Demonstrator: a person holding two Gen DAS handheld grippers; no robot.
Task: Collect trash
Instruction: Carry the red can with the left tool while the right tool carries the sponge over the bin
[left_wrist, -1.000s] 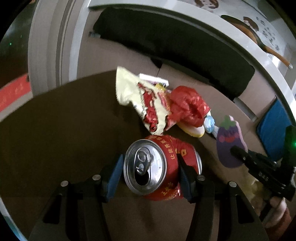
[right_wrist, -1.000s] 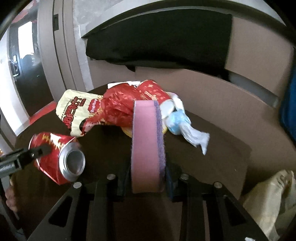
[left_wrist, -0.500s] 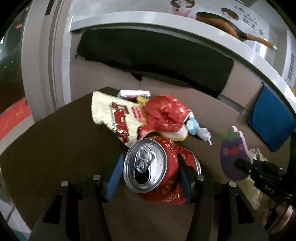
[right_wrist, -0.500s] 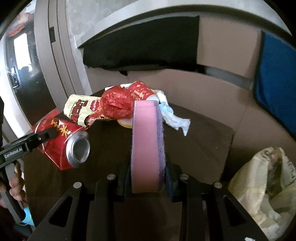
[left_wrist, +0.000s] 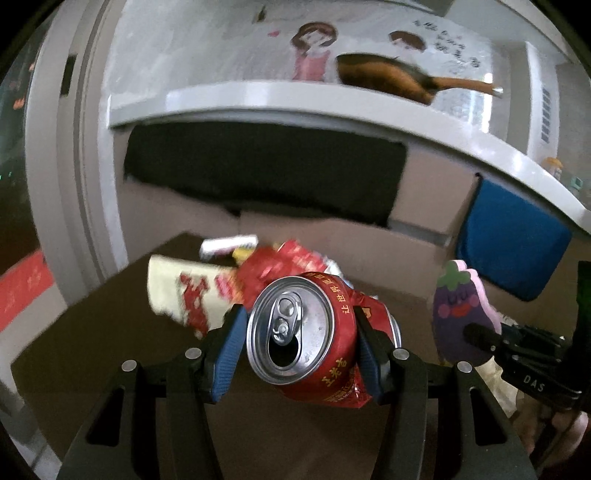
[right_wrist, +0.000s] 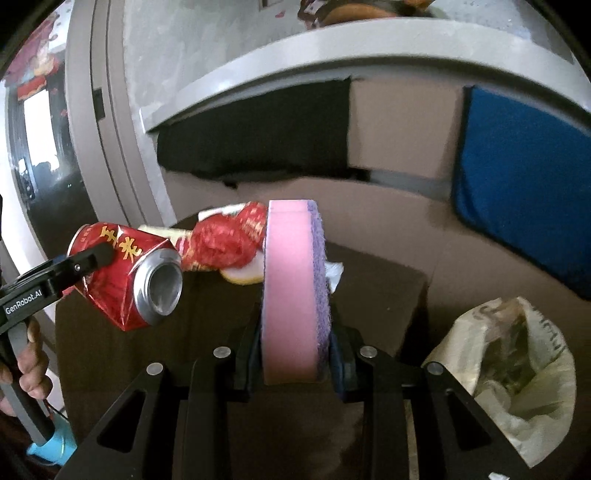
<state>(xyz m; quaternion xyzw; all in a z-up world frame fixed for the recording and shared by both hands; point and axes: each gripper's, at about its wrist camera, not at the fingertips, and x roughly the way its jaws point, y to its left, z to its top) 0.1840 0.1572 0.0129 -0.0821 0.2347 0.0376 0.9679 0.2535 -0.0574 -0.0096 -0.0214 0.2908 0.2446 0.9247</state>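
Carrying two pieces of trash off the brown table (right_wrist: 388, 295) at once, apparently toward the open plastic bag (right_wrist: 517, 373) sitting just off the table's right edge. Left gripper (left_wrist: 299, 345) pinching a dented red can (left_wrist: 314, 339) across its body, blue pads pressing both sides, opened top facing the camera, can hanging clear above the tabletop near its front edge. Right gripper (right_wrist: 295, 354) clamping a pink sponge (right_wrist: 291, 291) with a purple scouring face, standing on edge between the jaws, upper end jutting well past the fingertips. Remaining pile, a cream snack packet (left_wrist: 184, 291), crumpled red wrapper (right_wrist: 225, 243) and white scraps, lying toward the table's far edge, beyond both held items.

Next move probably calling for swinging each load over the bag's mouth and spreading the jaws there, sponge likely first, being nearer the bag. Watching the can: crushed wall, so possibly slipping or twisting in the pads.
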